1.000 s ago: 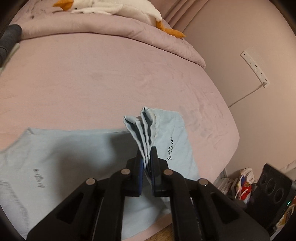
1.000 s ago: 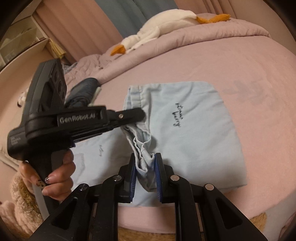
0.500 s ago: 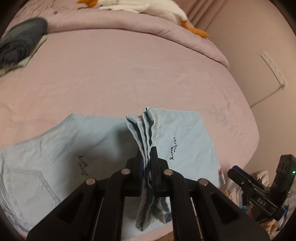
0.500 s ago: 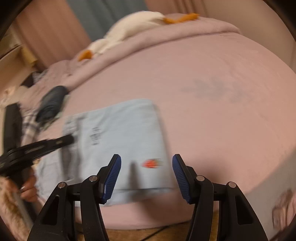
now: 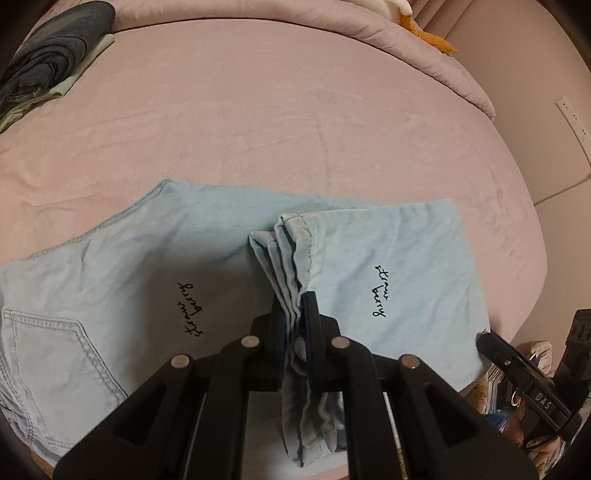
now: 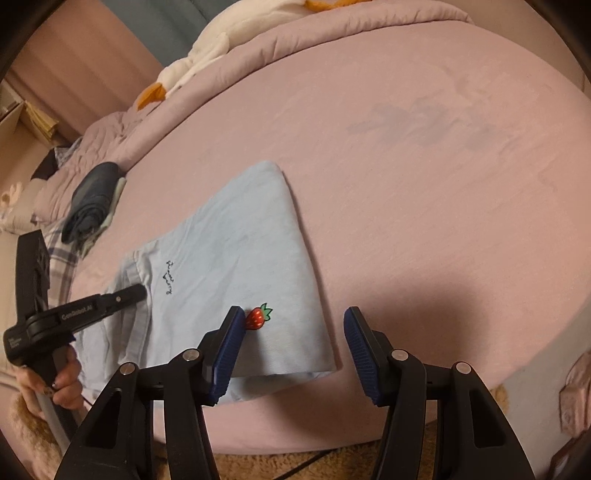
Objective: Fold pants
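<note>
A: Starting nearest. We are seeing the left gripper (image 5: pixel 295 321) clamping a bunched stack of hem layers of the pants (image 5: pixel 207 266), with both jaws pressed tight against the fabric and loose folds hanging below them.

B: Agreed. On the other side, we are seeing the right gripper (image 6: pixel 293 343) standing wide apart and holding nothing. Its blue pads (image 6: pixel 229 354) are hovering over the near edge of the folded cloth, beside the strawberry patch (image 6: pixel 258 317).

A: We are noting the pants lying flat on the bed (image 5: pixel 258 110), near its front edge, one part doubled over the other. Black script embroidery is showing on both panels, and a back pocket (image 5: pixel 55 354) is lying at the far left.

B: Farther out, we are logging a pile of dark clothes (image 6: pixel 92 199) resting on the sheet, well apart from the pants.

A: Farthest back, a white plush goose (image 6: pixel 192 62) is lying on the rumpled duvet (image 6: pixel 332 26).
</note>
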Motion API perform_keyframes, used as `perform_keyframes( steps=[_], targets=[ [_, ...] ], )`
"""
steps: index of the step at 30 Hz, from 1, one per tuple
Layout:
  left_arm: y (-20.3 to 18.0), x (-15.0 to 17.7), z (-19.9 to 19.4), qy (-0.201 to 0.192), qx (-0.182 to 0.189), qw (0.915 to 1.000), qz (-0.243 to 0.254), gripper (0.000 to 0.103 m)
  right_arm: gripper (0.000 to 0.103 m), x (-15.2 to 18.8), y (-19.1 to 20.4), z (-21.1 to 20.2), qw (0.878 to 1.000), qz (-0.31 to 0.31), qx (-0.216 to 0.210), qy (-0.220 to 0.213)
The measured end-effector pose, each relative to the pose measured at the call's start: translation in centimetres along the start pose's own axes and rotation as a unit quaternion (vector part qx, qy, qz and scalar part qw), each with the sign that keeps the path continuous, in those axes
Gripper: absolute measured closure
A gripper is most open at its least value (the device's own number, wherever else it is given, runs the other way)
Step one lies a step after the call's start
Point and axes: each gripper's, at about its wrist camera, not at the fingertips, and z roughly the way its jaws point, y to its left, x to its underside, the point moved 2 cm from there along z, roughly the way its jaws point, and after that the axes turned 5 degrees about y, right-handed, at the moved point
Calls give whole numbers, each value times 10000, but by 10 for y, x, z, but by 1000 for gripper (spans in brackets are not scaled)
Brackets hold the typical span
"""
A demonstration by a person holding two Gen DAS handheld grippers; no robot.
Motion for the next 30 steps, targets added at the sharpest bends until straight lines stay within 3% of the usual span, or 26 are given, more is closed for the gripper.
perform_keyframes(
  steps=[2,11,14,16,18,21,23,24,27,30],
  targets=[
    [0,3,3,1,-75,10000,12,91,61,0,-2,2,10000,1,-25,55],
    [-4,5,8,49,-86,9999,-91,90,63,1,-1,11,9996,-53,236,122],
    [-4,13,2,133,112,9998,-84,77,63,1,-3,14,9996,-21,230,140],
    [-6,21,-3,182,376,9991,-69,57,63,0,-3,14,9997,-1,211,146],
    [-8,27,-4,235,544,9982,-33,54,63,-1,-4,15,9997,20,194,152],
    [-12,44,4,478,680,9965,2,58,63,0,-4,15,9997,23,192,151],
    [-12,53,4,364,547,9978,59,71,63,0,-5,14,9997,5,204,138],
    [-12,56,3,315,419,9985,127,89,65,0,-4,12,9997,-12,208,104],
    [-10,59,-4,331,571,9978,90,93,77,1,1,2,9996,-156,207,-68],
    [-4,63,-12,235,562,9981,99,93,79,2,4,-7,9991,-248,265,-219]
  ],
)
